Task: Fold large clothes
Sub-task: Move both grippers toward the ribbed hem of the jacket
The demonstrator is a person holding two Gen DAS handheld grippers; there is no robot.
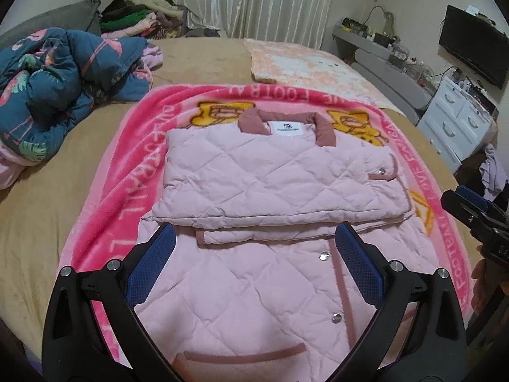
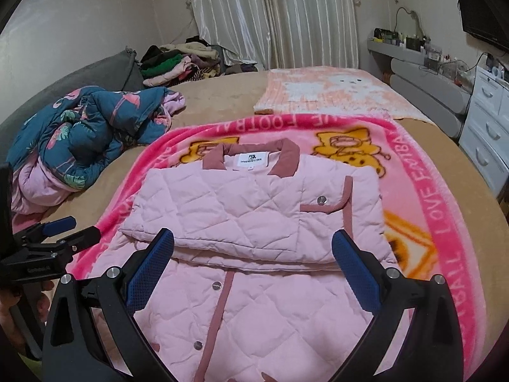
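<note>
A pale pink quilted jacket with a dusty-rose collar lies flat on a bright pink blanket on the bed, its sleeves folded across the chest. My left gripper hovers open over the jacket's lower half, blue pads wide apart with nothing between them. My right gripper is likewise open above the lower front, near the snap buttons. In the left wrist view the right gripper shows at the right edge; in the right wrist view the left gripper shows at the left edge.
A crumpled blue flamingo-print quilt lies to the left on the tan bed. A peach-and-white blanket lies beyond. Piled clothes sit at the far end. White drawers and a TV stand on the right.
</note>
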